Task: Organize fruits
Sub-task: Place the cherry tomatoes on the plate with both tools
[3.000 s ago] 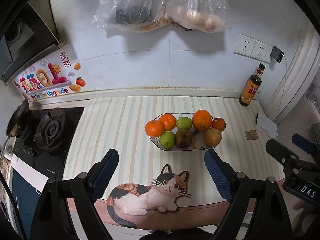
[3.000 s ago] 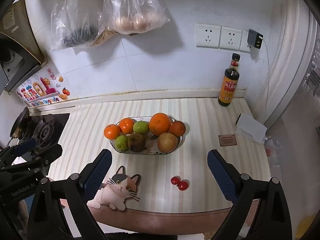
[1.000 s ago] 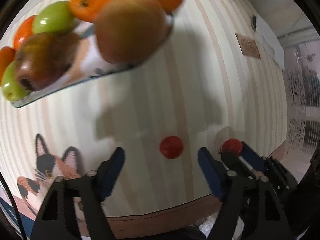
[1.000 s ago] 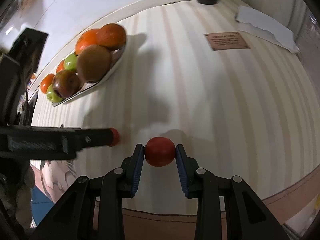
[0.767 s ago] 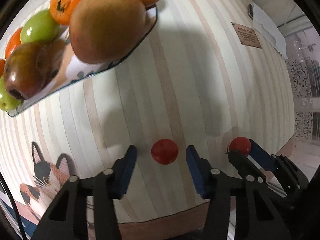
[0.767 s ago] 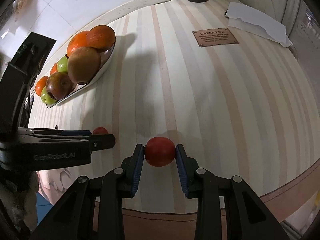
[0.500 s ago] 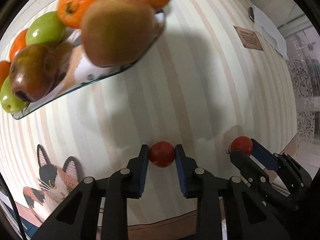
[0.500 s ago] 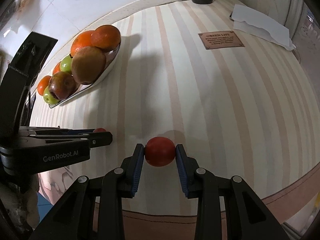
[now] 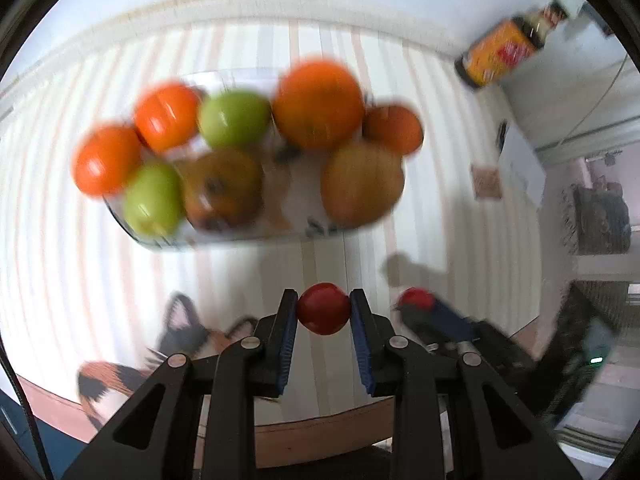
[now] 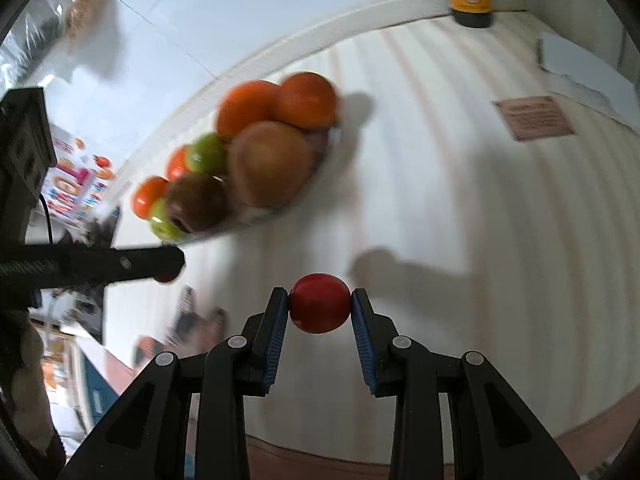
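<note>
- Ahead on the striped cream desk [image 9: 340,252]: a clear glass fruit dish [image 9: 224,236] heaped with oranges, green apples and a brown pear, blurred.
- Far right by the wall: a dark sauce bottle with yellow label [image 9: 500,52]; a small brown card [image 10: 534,117] nearer.
- Left tongs [image 9: 323,309] clamped on a small red cherry tomato [image 9: 323,309], raised short of the dish.
- Right tongs [image 10: 319,303] clamped on a second red cherry tomato [image 10: 319,303], just beside the left pair.

A dark sauce bottle [image 9: 505,47] with an orange label stands far ahead and to the right, against the white tiled wall [image 10: 208,16]. A brown card [image 10: 534,117] lies ahead-right on the striped countertop [image 10: 480,208]; a cat-shaped mat [image 9: 176,344] lies below-left.
</note>
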A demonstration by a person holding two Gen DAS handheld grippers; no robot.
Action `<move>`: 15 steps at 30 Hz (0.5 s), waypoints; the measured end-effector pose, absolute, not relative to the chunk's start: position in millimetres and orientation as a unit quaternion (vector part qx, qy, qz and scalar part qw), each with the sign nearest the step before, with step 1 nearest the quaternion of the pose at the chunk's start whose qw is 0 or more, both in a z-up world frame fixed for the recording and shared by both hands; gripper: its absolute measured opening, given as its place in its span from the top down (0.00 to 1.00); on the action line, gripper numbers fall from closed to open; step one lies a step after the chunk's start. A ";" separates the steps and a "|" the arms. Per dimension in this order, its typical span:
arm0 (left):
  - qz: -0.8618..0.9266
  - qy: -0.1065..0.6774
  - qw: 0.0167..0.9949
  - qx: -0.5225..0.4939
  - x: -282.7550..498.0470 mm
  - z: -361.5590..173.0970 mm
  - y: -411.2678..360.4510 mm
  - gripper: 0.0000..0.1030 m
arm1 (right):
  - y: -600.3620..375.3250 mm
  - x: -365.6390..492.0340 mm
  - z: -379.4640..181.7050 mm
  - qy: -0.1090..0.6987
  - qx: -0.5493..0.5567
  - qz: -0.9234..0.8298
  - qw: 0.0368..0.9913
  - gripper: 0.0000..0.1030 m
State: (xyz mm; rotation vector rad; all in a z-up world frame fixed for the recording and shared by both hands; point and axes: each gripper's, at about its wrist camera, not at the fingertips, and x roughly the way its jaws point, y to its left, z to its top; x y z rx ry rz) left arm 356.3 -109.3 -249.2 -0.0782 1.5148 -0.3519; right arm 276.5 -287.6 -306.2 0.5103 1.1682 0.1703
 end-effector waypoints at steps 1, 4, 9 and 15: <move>-0.158 0.679 0.716 -0.035 365.7 -241.1 -106.4 0.77 | -282.3 282.7 -304.7 0.539 0.250 0.087 0.799 0.66; -0.151 0.667 0.729 -0.030 399.2 -229.1 -93.4 0.77 | -267.1 299.5 -299.6 0.519 0.278 0.101 0.802 0.66; -0.138 0.670 0.730 -0.009 437.0 -233.2 -91.8 0.77 | -246.7 323.2 -304.3 0.500 0.328 0.109 0.794 0.66; -0.136 0.694 0.706 0.029 455.3 -262.7 -110.8 0.76 | -227.8 337.2 -321.8 0.499 0.357 0.099 0.783 0.66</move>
